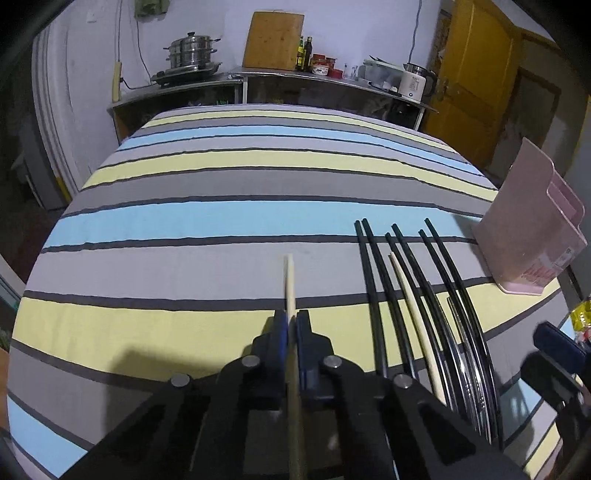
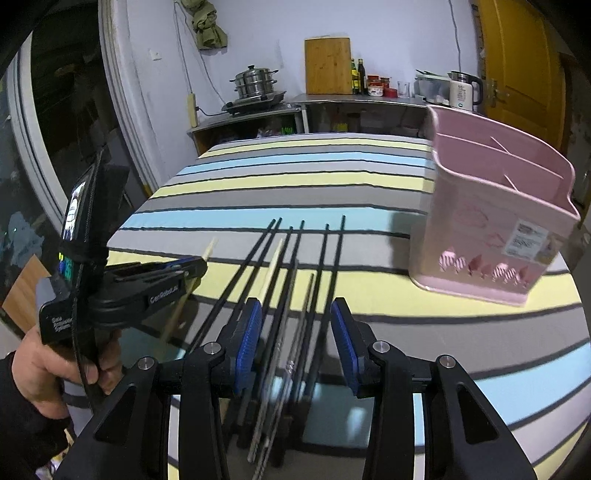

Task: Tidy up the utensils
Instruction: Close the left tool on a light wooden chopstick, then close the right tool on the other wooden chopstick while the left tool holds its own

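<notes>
My left gripper [image 1: 293, 318] is shut on a pale wooden chopstick [image 1: 290, 280], which pokes forward over the striped cloth. The right wrist view shows this gripper [image 2: 194, 266] in a person's hand [image 2: 44, 369], with the stick [image 2: 209, 248] tilted in it. To its right lie several black chopsticks [image 1: 373, 280], another pale one [image 1: 413, 317] and metal ones [image 1: 461, 354]. My right gripper [image 2: 296, 343] stands open over that row, with the metal chopsticks [image 2: 291, 332] and a black one [image 2: 320, 295] between its blue pads [image 2: 247, 339]; the pads touch none. A pink divided utensil holder [image 2: 491, 221] stands empty at the right.
The striped tablecloth [image 1: 221, 221] covers the table, whose far and left edges drop off. Behind it stands a steel counter [image 1: 207, 83] with a steamer pot [image 1: 192, 51], a wooden cutting board [image 1: 273, 35], bottles and a white kettle [image 1: 415, 83]. A yellow door [image 1: 476, 74] is at the back right.
</notes>
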`<action>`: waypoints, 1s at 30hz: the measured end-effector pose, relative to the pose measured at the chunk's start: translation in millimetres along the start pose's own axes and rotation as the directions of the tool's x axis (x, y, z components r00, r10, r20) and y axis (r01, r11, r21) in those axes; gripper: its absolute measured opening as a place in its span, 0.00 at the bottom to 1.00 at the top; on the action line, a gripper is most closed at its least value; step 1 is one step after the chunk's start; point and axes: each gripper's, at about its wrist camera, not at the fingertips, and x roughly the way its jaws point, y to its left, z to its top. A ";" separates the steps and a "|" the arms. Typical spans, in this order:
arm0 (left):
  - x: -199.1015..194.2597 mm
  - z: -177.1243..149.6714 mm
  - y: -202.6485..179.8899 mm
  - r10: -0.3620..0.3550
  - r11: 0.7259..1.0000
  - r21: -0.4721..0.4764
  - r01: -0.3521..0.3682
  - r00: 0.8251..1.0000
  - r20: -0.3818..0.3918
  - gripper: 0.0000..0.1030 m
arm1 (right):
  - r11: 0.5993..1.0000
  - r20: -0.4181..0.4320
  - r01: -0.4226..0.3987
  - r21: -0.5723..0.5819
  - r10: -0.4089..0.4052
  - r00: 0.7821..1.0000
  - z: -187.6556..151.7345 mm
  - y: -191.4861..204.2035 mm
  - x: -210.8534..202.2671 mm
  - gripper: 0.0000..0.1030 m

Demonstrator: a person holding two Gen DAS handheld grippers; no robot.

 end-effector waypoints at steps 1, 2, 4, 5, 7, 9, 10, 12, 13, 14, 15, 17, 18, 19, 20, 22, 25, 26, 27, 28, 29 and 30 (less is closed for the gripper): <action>-1.0 0.3 3.6 0.006 1.000 -0.003 -0.006 1.000 0.001 0.05 | 1.000 -0.006 -0.005 -0.007 0.005 1.000 3.0 2.4 3.2 0.35; -2.4 0.3 9.0 0.011 1.000 -0.008 -0.011 1.000 0.004 0.05 | 1.000 -0.013 -0.010 -0.013 0.010 1.000 7.0 3.9 6.9 0.34; -3.0 1.0 17.0 0.009 1.000 -0.023 -0.009 1.000 0.002 0.05 | 0.999 -0.030 -0.028 -0.029 0.027 0.999 13.9 8.4 16.3 0.28; -3.6 0.6 21.3 0.008 1.000 -0.030 -0.008 1.000 0.001 0.05 | 0.999 -0.044 -0.041 -0.033 0.040 0.998 17.5 10.4 23.2 0.26; -5.6 -0.6 27.6 0.012 0.999 -0.036 -0.012 1.000 0.003 0.05 | 0.998 -0.077 -0.063 -0.031 0.061 0.995 23.8 11.4 37.9 0.23; -6.9 -1.7 31.3 0.008 0.999 -0.042 -0.008 1.000 0.003 0.05 | 0.996 -0.102 -0.083 -0.024 0.080 0.992 29.4 11.8 52.3 0.22; -7.4 -2.2 33.3 0.005 0.999 -0.046 -0.005 1.000 0.003 0.05 | 0.996 -0.114 -0.089 -0.020 0.086 0.990 32.2 12.1 58.8 0.21; -8.3 -3.0 36.8 0.000 0.999 -0.050 0.000 1.000 0.004 0.05 | 0.994 -0.143 -0.110 -0.010 0.107 0.984 36.6 11.5 74.5 0.20; -8.3 -2.8 37.6 -0.001 0.999 -0.051 0.001 1.000 0.005 0.05 | 0.994 -0.153 -0.112 -0.010 0.109 0.982 37.9 11.2 79.5 0.19; -8.4 -2.8 39.0 -0.005 0.999 -0.054 0.005 1.000 0.005 0.05 | 0.994 -0.158 -0.113 -0.011 0.109 0.981 39.6 10.9 83.8 0.19; -8.3 -2.5 39.9 -0.009 0.998 -0.056 0.009 1.000 0.006 0.05 | 0.994 -0.165 -0.113 -0.009 0.110 0.980 41.8 10.2 88.7 0.19; -7.7 -1.9 40.2 -0.012 0.998 -0.058 0.013 1.000 0.008 0.05 | 0.993 -0.170 -0.116 -0.008 0.113 0.979 44.9 8.9 94.0 0.19; -7.3 -1.6 40.4 -0.014 0.998 -0.058 0.015 1.000 0.010 0.05 | 0.994 -0.174 -0.113 -0.007 0.110 0.979 45.6 7.7 96.8 0.18; -7.0 -1.2 40.7 -0.016 0.998 -0.059 0.017 1.000 0.012 0.05 | 0.994 -0.180 -0.111 -0.004 0.108 0.978 47.0 6.1 101.4 0.18; -6.9 -1.1 41.4 -0.019 0.998 -0.060 0.019 1.000 0.014 0.05 | 0.994 -0.180 -0.110 0.000 0.108 0.978 48.0 4.9 104.9 0.17; -6.9 -1.4 43.0 -0.025 0.998 -0.063 0.026 1.000 0.015 0.05 | 0.994 -0.178 -0.110 0.000 0.109 0.978 50.7 4.8 107.6 0.15; -7.1 -1.3 46.1 -0.038 0.997 -0.068 0.039 0.999 0.015 0.05 | 0.994 -0.180 -0.111 -0.008 0.108 0.978 55.0 7.8 111.2 0.15; -7.1 -1.1 47.3 -0.041 0.997 -0.070 0.042 0.999 0.015 0.05 | 0.993 -0.182 -0.114 -0.013 0.110 0.977 55.7 9.8 112.2 0.15; -6.8 -0.9 47.3 -0.043 0.996 -0.072 0.044 0.999 0.016 0.05 | 0.993 -0.185 -0.118 -0.016 0.113 0.976 56.1 11.4 112.7 0.15; -6.8 -0.7 48.2 -0.047 0.996 -0.074 0.048 0.999 0.016 0.05 | 0.993 -0.188 -0.119 -0.021 0.112 0.976 57.0 13.6 114.5 0.15; -6.8 -0.6 48.7 -0.049 0.996 -0.076 0.050 0.999 0.016 0.05 | 0.993 -0.187 -0.116 -0.028 0.108 0.976 56.7 14.1 115.1 0.15; -7.0 -0.5 49.6 -0.052 0.996 -0.077 0.053 0.999 0.015 0.05 | 0.993 -0.184 -0.110 -0.032 0.102 0.978 56.9 14.3 115.4 0.15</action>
